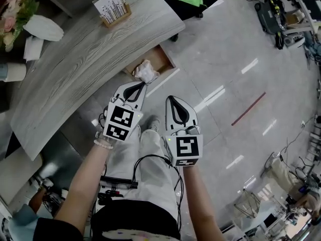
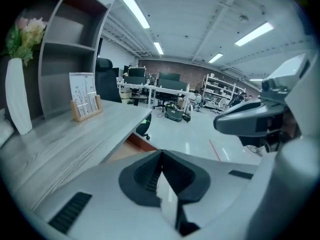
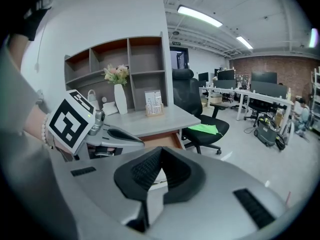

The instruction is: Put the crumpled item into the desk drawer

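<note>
Jaws on the left gripper meet tip to tip with nothing between them, and the right gripper is clenched empty too. Beyond the left tips in the head view, the crumpled item lies inside the open drawer under the bench; both grippers hang clear above it, so the drop looks done and the drawer probably wants pushing shut

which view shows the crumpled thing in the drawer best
The head view: the crumpled white item lies in plain sight inside the open drawer. Both gripper views catch only a strip of the drawer's wood; the item cannot be made out there.
</note>
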Action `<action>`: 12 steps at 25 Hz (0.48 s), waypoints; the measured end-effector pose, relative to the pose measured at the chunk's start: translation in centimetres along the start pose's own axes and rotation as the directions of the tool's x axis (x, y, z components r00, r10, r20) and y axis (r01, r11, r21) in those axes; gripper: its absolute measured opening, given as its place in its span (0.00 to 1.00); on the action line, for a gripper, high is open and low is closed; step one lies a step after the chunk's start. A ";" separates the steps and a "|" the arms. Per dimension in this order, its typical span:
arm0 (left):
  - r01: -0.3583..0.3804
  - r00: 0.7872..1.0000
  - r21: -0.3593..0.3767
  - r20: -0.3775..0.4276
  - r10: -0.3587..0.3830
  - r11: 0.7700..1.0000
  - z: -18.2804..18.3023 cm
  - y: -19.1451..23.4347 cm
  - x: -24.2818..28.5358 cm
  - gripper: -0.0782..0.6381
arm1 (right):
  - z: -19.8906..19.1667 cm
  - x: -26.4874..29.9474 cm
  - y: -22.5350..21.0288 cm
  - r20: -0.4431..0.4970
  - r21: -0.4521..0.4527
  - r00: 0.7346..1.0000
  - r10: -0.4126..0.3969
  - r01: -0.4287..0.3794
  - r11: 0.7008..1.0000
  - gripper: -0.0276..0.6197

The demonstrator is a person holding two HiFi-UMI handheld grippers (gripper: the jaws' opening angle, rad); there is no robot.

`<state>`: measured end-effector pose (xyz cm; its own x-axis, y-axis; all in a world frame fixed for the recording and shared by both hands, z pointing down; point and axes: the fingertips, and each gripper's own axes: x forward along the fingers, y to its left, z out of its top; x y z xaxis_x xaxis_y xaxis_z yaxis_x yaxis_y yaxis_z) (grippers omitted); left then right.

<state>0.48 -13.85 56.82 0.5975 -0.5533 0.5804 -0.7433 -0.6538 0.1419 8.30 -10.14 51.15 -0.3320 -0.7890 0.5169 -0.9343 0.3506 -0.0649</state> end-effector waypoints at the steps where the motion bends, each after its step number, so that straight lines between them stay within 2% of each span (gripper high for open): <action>1: 0.011 1.000 0.010 0.011 -0.011 1.000 0.5 -0.5 -0.7 0.12 | 0.3 -0.4 0.3 0.005 0.001 1.000 0.004 -0.004 1.000 0.05; 12: 0.032 0.996 0.073 0.079 -0.037 0.997 6.7 -2.3 -7.3 0.12 | 4.0 -4.9 2.3 0.055 0.022 0.998 0.017 -0.018 1.000 0.05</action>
<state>-0.16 -11.72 46.87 0.6468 -0.5675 0.5095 -0.7000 -0.7070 0.1010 7.24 -7.50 45.10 -0.3542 -0.8099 0.4677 -0.9308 0.3537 -0.0925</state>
